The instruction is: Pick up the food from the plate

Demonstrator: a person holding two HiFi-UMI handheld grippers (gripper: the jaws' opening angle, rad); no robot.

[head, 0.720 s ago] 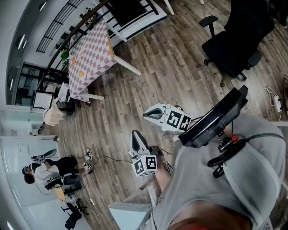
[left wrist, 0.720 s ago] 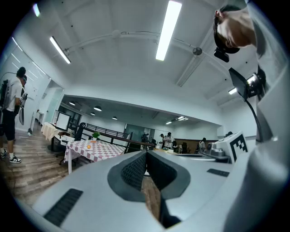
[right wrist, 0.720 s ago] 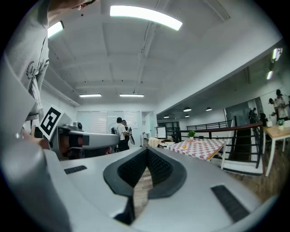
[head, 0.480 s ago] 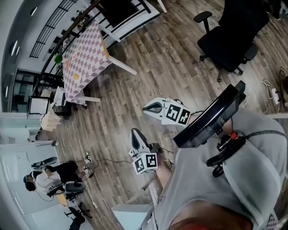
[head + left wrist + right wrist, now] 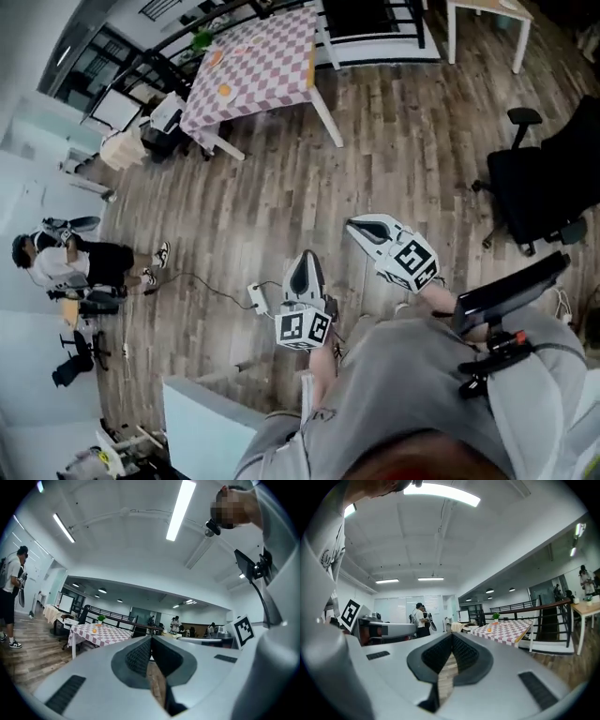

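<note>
Head view: left gripper (image 5: 304, 257) and right gripper (image 5: 352, 223) are held out level over the wooden floor (image 5: 412, 122) near the picture's centre, the right one at 2 o'clock from the left and apart from it. Both are clenched with nothing in them. The checked table (image 5: 267, 56) stands well apart, at 11 o'clock from the grippers. The food (image 5: 224, 90), a small orange piece, lies on its top; whether a plate sits under it is too small to tell. A black office chair (image 5: 534, 192) is at 3 o'clock and a person (image 5: 70, 265) stands at 9 o'clock. A white power strip (image 5: 255, 298) with its cable lies on the floor at 9 o'clock of the left gripper

Left gripper view: the jaws meet at their tips, empty. The checked table (image 5: 101, 634) shows far off at 9 o'clock from the tips, with the orange food (image 5: 94, 631) on it and a potted plant (image 5: 101, 618) at the food's 12 o'clock. The person (image 5: 11, 588) stands at the picture's 9 o'clock edge

Right gripper view: the jaws are pressed together at the tips, nothing gripped, only floor planks showing in the slit below. The checked table (image 5: 506, 631) lies at 3 o'clock from the tips, well apart, the food (image 5: 489, 630) on its top and the potted plant (image 5: 496, 616) at 1 o'clock of the food
</note>
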